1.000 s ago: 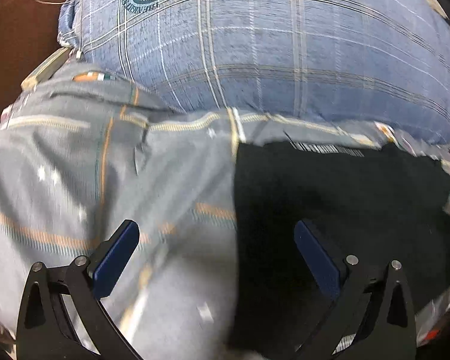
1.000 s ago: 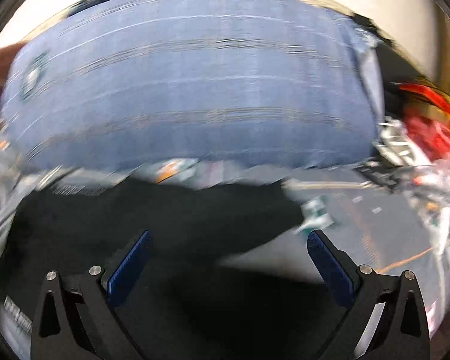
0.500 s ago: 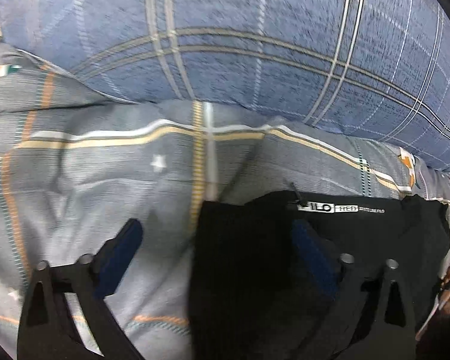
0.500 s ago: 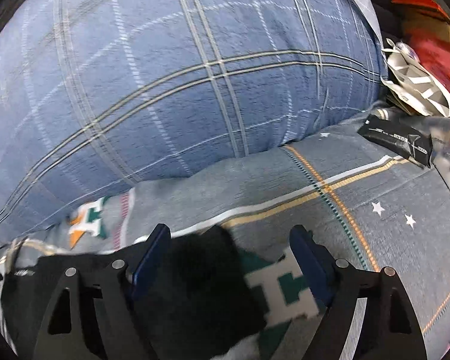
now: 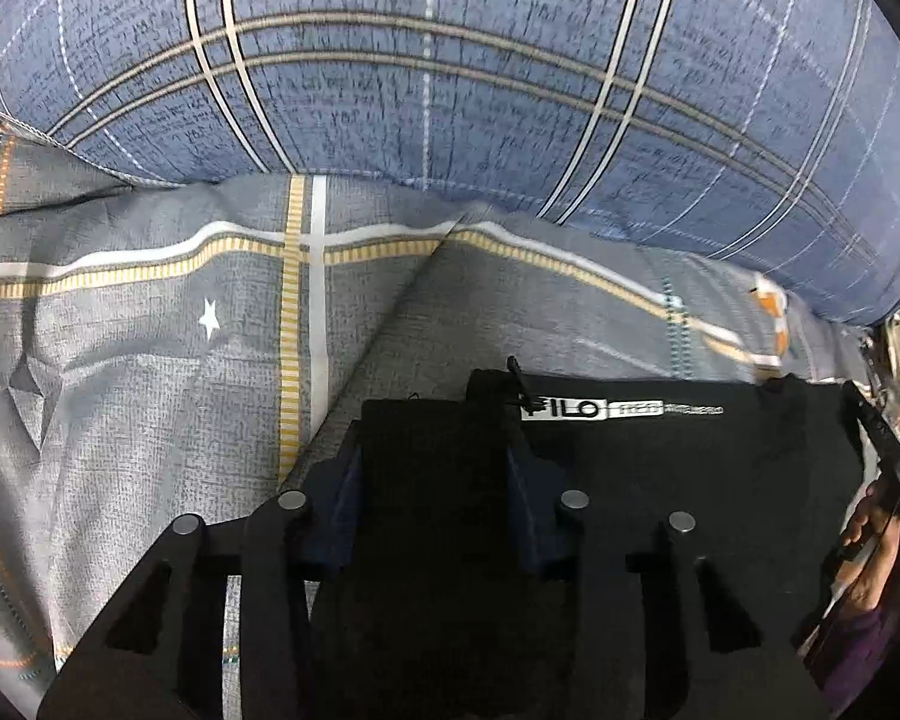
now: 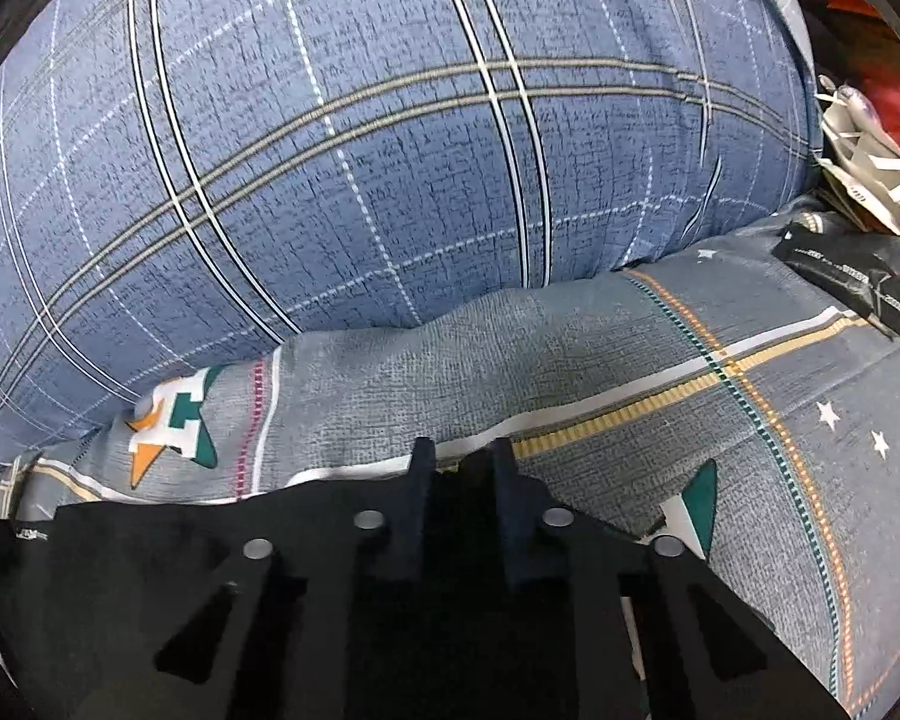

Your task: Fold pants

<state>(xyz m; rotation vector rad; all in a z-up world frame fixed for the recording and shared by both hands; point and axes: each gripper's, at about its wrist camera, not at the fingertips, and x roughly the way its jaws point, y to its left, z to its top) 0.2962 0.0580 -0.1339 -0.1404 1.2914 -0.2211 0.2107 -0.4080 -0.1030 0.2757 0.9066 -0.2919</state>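
Note:
The black pants (image 5: 690,468) lie on a grey patterned bedsheet (image 5: 150,360), waistband with a white label facing the pillow. My left gripper (image 5: 435,456) is shut on a bunched fold at the left corner of the pants' top edge. In the right wrist view the pants (image 6: 120,570) fill the lower left. My right gripper (image 6: 459,474) is shut on the right corner of that same edge, fabric pinched between the blue pads.
A large blue plaid pillow (image 5: 450,90) lies just beyond the pants and also shows in the right wrist view (image 6: 360,150). A black packet (image 6: 840,276) and red and white clutter (image 6: 870,138) sit at the far right of the bed.
Both grippers moved forward to the pants' top edge and closed from wide open onto its two corners.

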